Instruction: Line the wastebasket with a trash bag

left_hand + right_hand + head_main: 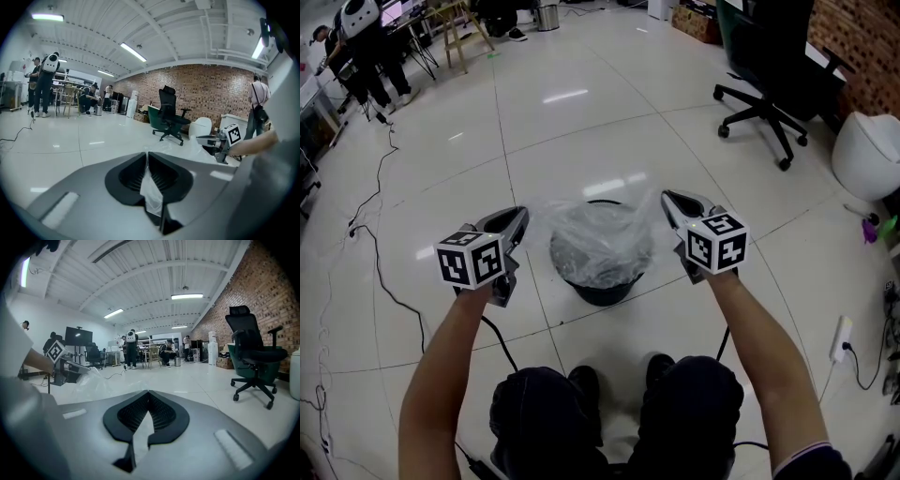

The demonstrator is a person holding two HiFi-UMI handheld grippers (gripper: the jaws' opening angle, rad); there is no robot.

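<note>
the clear thin plastic trash bag (pixel 598 239) lies bunched over the mouth of the round black wastebasket (pixel 602 289). the wastebasket stands on the white tiled floor (pixel 581 131) between your two grippers, a little below their tips. the bag's top edge is drawn outward both ways, one side up to the left gripper (pixel 521 216), the other up to the right gripper (pixel 667 197), so the film spans from tip to tip above the rim.

your left gripper's jaws are together on a fold of the bag: in the left gripper view pale film (pixel 152 190) runs down the slit between the dark ribbed pads (pixel 131 176). your right gripper's jaws are closed too, tips meeting, with a wedge of film (pixel 139 432) pinched between the pads behind them.

only the head view shows the wastebasket; neither gripper view has it in sight. the left gripper view shows the right gripper (pixel 200 138) off to its right, film billowing beside it, and a black office chair (pixel 169 117) beyond. the right gripper view shows the left gripper (pixel 77 367) off to its left, trailing film, with the chair to its right.
</note>
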